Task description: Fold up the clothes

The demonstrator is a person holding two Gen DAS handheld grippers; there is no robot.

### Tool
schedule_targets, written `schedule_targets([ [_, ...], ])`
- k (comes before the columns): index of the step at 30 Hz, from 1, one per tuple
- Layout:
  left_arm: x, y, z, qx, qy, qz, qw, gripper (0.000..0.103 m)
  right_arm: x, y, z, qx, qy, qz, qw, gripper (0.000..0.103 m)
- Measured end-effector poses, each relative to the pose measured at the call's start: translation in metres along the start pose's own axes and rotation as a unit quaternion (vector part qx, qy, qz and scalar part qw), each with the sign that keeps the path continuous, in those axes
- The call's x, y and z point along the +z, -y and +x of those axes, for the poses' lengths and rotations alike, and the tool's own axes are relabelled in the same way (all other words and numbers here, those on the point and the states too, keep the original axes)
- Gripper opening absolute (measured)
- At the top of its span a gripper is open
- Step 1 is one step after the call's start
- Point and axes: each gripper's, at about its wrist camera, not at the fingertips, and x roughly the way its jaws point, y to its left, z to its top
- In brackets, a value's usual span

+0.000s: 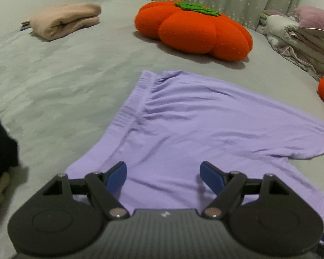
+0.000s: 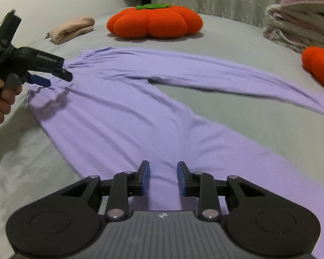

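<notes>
The grey bed point(image 2: 237, 129) fills both views, and across it lie the lilac trousers point(image 2: 123, 116), spread flat with the waistband to the far left and the two legs splaying out toward the right. Beyond them sits a big orange pumpkin cushion point(image 2: 155, 22), with a folded pink garment point(image 2: 72, 29) off to its left and a heap of quilts point(image 2: 300, 28) at the right. The left gripper point(image 1: 163, 172) hovers over the waist end, jaws wide apart, nothing between them. The right gripper point(image 2: 163, 178) hangs above the nearer leg, jaws narrowly parted, seemingly clear of the cloth, though motion blur makes contact hard to judge.
</notes>
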Motion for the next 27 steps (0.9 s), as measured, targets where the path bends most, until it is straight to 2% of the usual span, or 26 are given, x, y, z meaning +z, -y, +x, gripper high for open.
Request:
schedule_targets([
  [11, -0.018, -0.027, -0.025, 0.011, 0.008, -0.002, 0.9999, 0.078, -0.036, -0.008, -0.030, -0.024, 0.010, 0.019, 0.999, 0.031],
  [17, -0.033, -0.023, -0.032, 0.034, 0.008, 0.031, 0.9989, 0.078, -0.041, -0.017, -0.032, -0.044, 0.017, 0.012, 0.999, 0.031],
  [27, -0.049, -0.029, -0.040, 0.057, 0.009, 0.057, 0.9967, 0.078, -0.051, -0.024, -0.039, -0.054, 0.019, 0.013, 0.998, 0.033],
])
